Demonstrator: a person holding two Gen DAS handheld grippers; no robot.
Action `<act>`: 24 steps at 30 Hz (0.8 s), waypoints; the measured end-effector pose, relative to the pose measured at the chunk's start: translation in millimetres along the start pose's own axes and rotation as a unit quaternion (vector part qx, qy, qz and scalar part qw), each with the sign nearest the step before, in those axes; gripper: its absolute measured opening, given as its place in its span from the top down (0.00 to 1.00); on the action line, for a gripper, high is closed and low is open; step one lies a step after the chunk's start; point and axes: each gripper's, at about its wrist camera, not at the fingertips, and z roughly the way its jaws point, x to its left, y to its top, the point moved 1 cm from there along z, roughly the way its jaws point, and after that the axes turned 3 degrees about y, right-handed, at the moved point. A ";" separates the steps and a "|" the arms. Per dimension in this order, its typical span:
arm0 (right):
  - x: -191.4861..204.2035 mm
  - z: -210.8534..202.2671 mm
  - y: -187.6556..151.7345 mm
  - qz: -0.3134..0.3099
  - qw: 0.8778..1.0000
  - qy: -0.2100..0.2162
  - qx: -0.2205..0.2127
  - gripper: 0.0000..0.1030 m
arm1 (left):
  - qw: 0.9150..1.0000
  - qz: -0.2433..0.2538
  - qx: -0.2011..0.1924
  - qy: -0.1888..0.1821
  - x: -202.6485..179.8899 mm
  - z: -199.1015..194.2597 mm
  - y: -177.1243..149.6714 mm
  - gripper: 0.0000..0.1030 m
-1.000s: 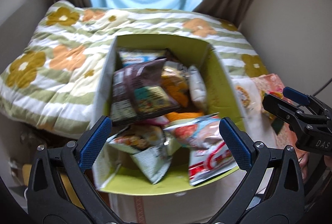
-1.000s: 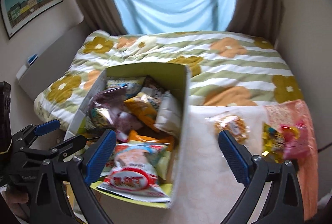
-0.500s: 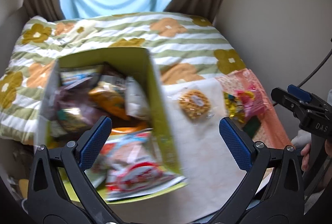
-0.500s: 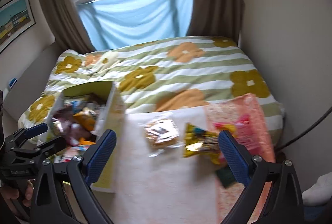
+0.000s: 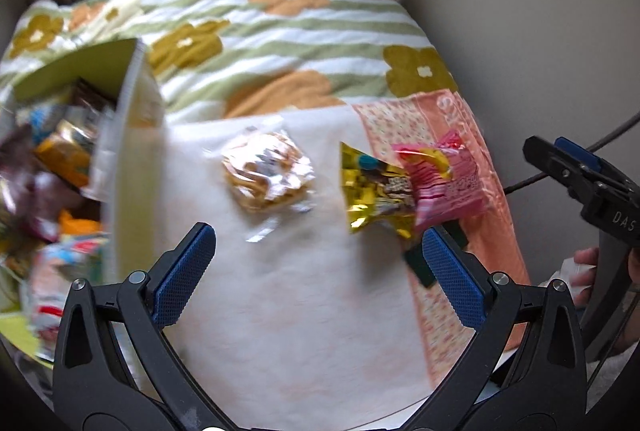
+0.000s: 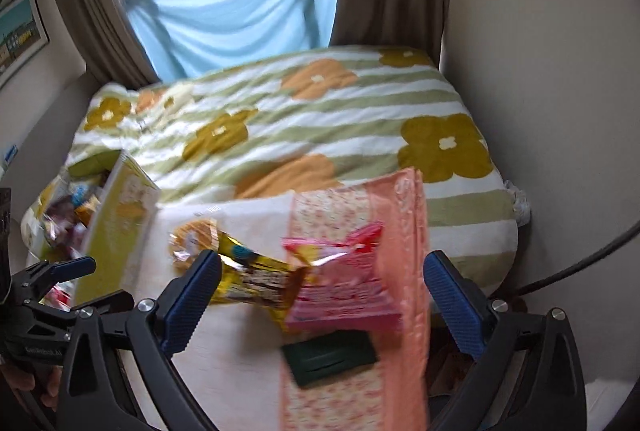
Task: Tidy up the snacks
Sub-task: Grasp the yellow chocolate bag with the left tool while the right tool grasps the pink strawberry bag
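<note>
A green cardboard box [image 5: 132, 135] [image 6: 120, 227] full of snack packets stands at the left on the bed. To its right, on a white cloth [image 5: 288, 295], lie a clear-wrapped waffle snack [image 5: 266, 171] [image 6: 192, 235], a gold packet [image 5: 374, 191] [image 6: 252, 279], a pink packet [image 5: 440, 179] [image 6: 344, 287] and a dark green packet [image 6: 330, 357]. My left gripper [image 5: 316, 271] hovers open above the cloth, just short of the waffle and gold packets. My right gripper [image 6: 320, 295] is open over the gold, pink and dark green packets. Nothing is held.
A pink patterned cloth [image 5: 472, 231] [image 6: 360, 391] lies under the right-hand packets. The flowered striped bedspread [image 5: 280, 43] stretches behind toward curtains and a blue sheet [image 6: 232, 15]. A wall [image 6: 540, 71] and a dark cable [image 6: 580, 263] border the right side.
Both views have swung right, away from the box and onto the loose packets on the cloths. The right gripper has come closer to the pink and gold packets. Both grippers stay open.
</note>
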 end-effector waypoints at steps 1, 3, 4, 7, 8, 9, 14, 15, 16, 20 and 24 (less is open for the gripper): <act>-6.0 8.5 0.9 -0.005 1.000 0.005 0.022 0.02 | 1.000 -0.011 0.007 -0.004 -6.3 10.0 -0.3 0.00; -18.4 23.4 -0.1 -0.006 0.998 0.014 0.055 0.02 | 1.000 -0.023 0.015 -0.010 -15.5 25.3 -1.7 0.00; -23.4 30.5 -0.8 -0.009 0.998 0.013 0.064 0.02 | 0.999 -0.026 0.019 -0.013 -20.5 33.5 -2.7 0.00; -32.0 42.7 -1.7 -0.018 0.997 0.012 0.072 0.02 | 0.999 -0.029 0.030 -0.031 -32.4 52.9 -1.2 0.00; -33.6 45.6 -1.8 -0.017 0.997 0.022 0.073 0.02 | 0.999 -0.030 0.032 -0.031 -35.2 57.7 0.1 0.00; -34.4 48.4 -1.8 -0.015 0.997 0.031 0.074 0.02 | 0.999 -0.027 0.032 -0.030 -39.2 63.3 1.3 0.00; -36.1 68.4 -2.5 -0.011 0.995 0.042 0.090 0.02 | 0.998 -0.008 0.035 -0.042 -55.2 84.1 10.7 0.01; -35.7 71.9 -3.1 -0.010 0.995 0.042 0.093 0.02 | 0.998 -0.002 0.035 -0.044 -58.1 89.5 12.5 0.01; -35.7 75.6 -2.9 -0.008 0.994 0.043 0.096 0.02 | 0.998 0.002 0.037 -0.043 -59.1 94.6 14.3 0.01; -34.2 90.3 -3.3 -0.012 0.993 0.044 0.109 0.02 | 0.998 0.000 0.045 -0.048 -60.2 115.3 17.2 0.09; -31.6 101.3 -2.2 -0.018 0.992 0.039 0.116 0.02 | 0.997 -0.010 0.053 -0.059 -55.9 131.8 15.7 0.09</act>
